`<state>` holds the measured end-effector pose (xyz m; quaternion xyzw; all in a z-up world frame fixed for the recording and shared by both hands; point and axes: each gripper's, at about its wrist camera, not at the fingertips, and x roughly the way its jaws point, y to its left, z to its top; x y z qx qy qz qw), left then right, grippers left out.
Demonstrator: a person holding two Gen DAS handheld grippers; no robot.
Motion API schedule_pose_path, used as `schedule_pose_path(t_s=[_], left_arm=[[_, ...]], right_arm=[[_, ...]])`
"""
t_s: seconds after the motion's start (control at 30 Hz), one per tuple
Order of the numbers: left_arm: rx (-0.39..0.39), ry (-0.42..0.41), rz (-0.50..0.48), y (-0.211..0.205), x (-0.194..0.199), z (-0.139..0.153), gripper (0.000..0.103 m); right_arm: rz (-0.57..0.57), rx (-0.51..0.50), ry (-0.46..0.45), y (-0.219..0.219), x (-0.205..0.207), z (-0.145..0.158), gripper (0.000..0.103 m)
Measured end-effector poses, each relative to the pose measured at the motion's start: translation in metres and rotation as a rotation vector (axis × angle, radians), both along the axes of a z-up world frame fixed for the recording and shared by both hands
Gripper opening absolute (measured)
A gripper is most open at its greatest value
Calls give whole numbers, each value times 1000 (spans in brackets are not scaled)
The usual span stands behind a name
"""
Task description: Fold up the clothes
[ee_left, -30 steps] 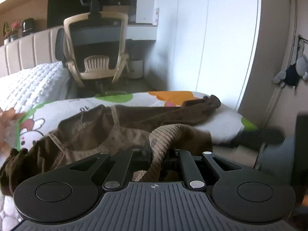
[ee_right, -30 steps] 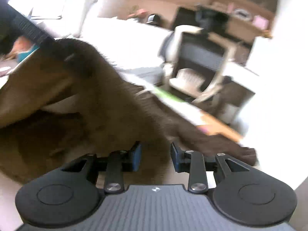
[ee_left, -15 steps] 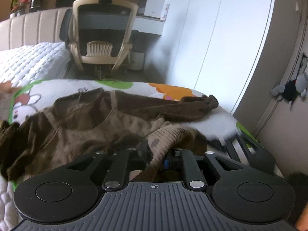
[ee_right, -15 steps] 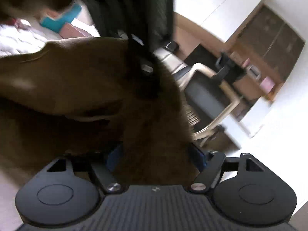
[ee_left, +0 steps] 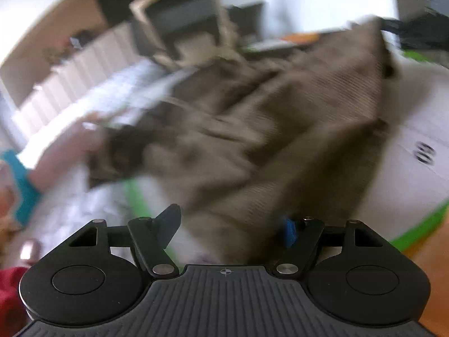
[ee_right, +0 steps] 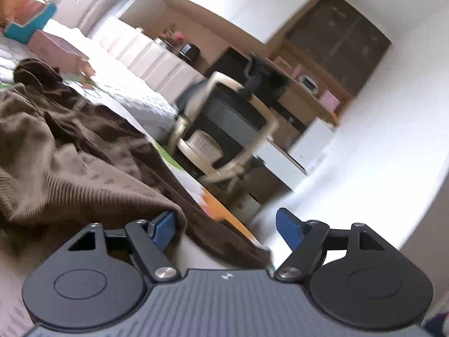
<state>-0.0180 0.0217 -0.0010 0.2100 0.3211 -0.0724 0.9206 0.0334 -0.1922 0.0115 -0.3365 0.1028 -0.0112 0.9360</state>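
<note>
A brown ribbed knit garment (ee_left: 252, 129) lies crumpled on a printed mat (ee_left: 415, 151) on the bed; the left wrist view is motion-blurred. My left gripper (ee_left: 230, 224) is open, its jaws wide apart, with the garment's near edge lying between them. The garment also shows in the right wrist view (ee_right: 70, 154), spread to the left. My right gripper (ee_right: 227, 224) is open, its left blue pad at the garment's hem, nothing clamped.
A beige office chair (ee_right: 224, 140) stands beyond the bed by a desk (ee_right: 294, 106). A pink box (ee_right: 56, 50) and a teal box (ee_right: 25, 28) sit on the white quilted bedding (ee_right: 134, 95). A white wall (ee_right: 378, 112) lies at right.
My left gripper has opened and let go of the garment's ribbed hem, and swung left and down. My right gripper stays open and has dropped below the garment, which now lies on the bed.
</note>
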Motion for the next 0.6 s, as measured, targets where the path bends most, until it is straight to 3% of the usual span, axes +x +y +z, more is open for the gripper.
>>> schedule_pose_path(t_s=[0.13, 0.2, 0.37, 0.5, 0.6], left_arm=[[8, -97, 85, 20, -5, 26, 78], [12, -103, 87, 21, -7, 34, 80], [34, -101, 64, 18, -15, 41, 81], [36, -104, 76, 21, -12, 39, 81], [40, -111, 96, 26, -9, 42, 81]], right_arm=[[-66, 25, 78, -32, -11, -6, 78], [-72, 51, 136, -45, -17, -10, 79], [132, 234, 296, -48, -44, -17, 83], [196, 130, 327, -14, -38, -41, 83], [151, 50, 320, -3, -12, -53, 83]])
